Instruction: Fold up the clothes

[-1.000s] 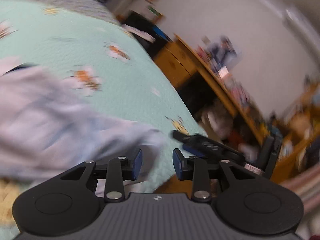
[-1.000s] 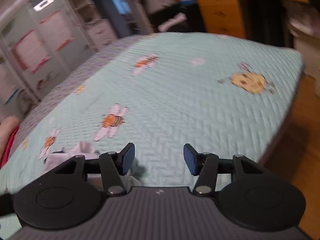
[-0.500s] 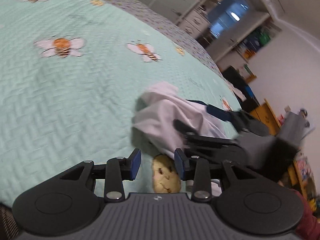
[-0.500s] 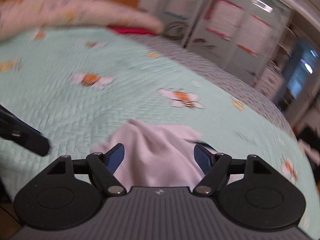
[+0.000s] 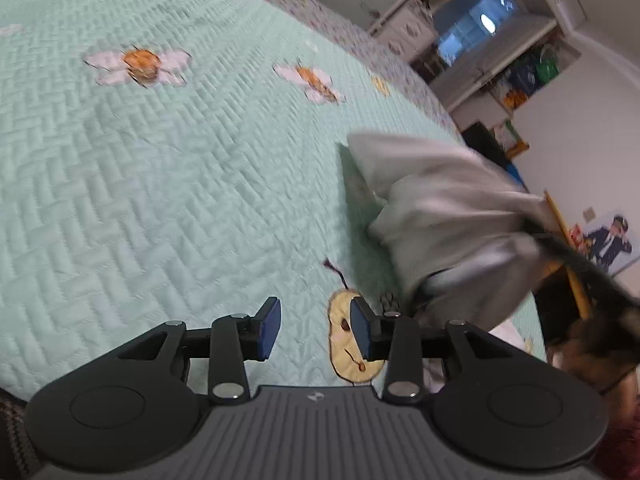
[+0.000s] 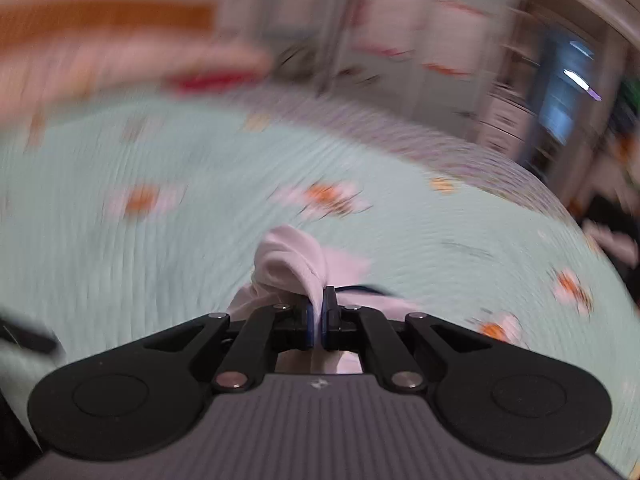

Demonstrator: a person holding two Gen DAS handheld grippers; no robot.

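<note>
A white garment (image 5: 444,216) with a dark trim lies bunched on the mint green bee-print quilt (image 5: 168,168), to the right in the left wrist view. My left gripper (image 5: 314,330) is open and empty, low over the quilt just left of the garment. My right gripper (image 6: 319,320) is shut on a fold of the white garment (image 6: 292,264), which bunches up in front of its fingers. The right gripper's body shows blurred at the right edge of the left wrist view (image 5: 592,280). The right wrist view is motion blurred.
The bed's edge runs along the right. Beyond it stand a wooden desk (image 5: 568,248), shelves and cabinets (image 5: 492,52) by a white wall. A pink pillow (image 6: 100,68) lies at the far end of the bed.
My right gripper has closed on the white garment, which is now pulled up. My left gripper stays open and has shifted slightly over the quilt.
</note>
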